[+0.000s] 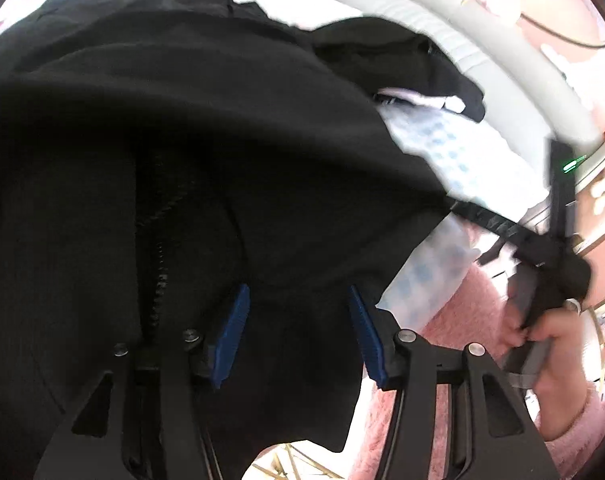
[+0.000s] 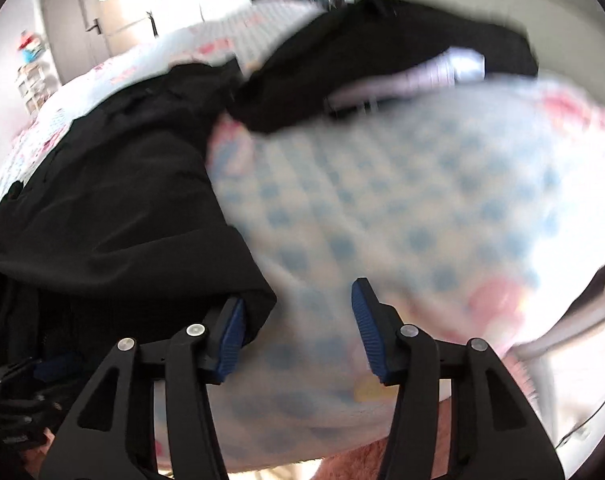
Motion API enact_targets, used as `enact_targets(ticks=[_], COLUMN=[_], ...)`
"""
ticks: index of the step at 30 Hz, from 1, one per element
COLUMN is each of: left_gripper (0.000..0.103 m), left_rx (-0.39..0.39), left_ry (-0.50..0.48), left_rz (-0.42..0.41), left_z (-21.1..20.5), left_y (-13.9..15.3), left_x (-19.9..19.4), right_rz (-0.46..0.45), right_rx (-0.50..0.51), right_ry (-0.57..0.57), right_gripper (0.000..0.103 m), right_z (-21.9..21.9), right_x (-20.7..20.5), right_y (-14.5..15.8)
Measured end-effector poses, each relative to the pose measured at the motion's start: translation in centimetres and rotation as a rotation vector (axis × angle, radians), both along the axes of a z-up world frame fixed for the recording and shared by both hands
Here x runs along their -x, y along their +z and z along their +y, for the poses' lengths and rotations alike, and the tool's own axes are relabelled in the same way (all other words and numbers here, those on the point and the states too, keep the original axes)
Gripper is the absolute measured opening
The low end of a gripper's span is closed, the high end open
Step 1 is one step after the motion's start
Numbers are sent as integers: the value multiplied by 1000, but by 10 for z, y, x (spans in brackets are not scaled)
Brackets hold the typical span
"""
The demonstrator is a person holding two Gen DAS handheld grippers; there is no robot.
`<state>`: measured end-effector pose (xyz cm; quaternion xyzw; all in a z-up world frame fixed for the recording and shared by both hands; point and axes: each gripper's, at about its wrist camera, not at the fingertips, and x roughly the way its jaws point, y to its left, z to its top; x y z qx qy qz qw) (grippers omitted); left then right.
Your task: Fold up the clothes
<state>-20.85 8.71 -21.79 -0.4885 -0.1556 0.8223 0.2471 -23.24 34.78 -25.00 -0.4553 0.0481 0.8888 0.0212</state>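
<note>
The large black fabric garment (image 1: pixel 162 140) lay unfolded on the blue-checked bed cover (image 2: pixel 382 208); folding seemed barely started. The left claw (image 1: pixel 298 336) and the right claw (image 2: pixel 298 332) both stood open, gripping nothing.

A black garment (image 1: pixel 174 128) with a zip is spread in loose folds across the near left of the bed. A second black garment (image 2: pixel 382 48) is bunched further off to the right, over a white striped item (image 2: pixel 454 66).

Garment (image 2: pixel 114 200) on bedsheet (image 2: pixel 382 220), pile (image 2: pixel 382 56) behind.
</note>
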Motion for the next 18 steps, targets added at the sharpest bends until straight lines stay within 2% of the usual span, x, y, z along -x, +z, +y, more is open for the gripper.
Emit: enact_targets(ticks=[3, 6, 7, 9, 11, 14, 16, 18], left_gripper=[53, 53, 53, 53, 54, 53, 54, 60], left_rx=[33, -46, -84, -87, -59, 89, 128, 109], left_ry=[-20, -35, -44, -48, -50, -70, -85, -107], left_rz=[29, 51, 60, 72, 61, -42, 0, 16], left_z=[2, -5, -7, 0, 8, 29, 30, 25], left_y=[9, 22, 28, 37, 40, 14, 9, 10], left_x=[-9, -11, -9, 0, 11, 26, 13, -1], right_rz=[-9, -13, -8, -3, -47, -113, -103, -93], right_rx=[101, 342, 369, 335, 306, 263, 247, 195], right_ry=[-11, 23, 61, 119, 90, 46, 34, 30], right_gripper=[52, 54, 57, 58, 59, 59, 57, 57], right_z=[13, 24, 21, 6, -1, -11, -9, -9], right_x=[-3, -9, -10, -12, -7, -1, -7, -13], right_y=[4, 17, 20, 21, 4, -21, -20, -15])
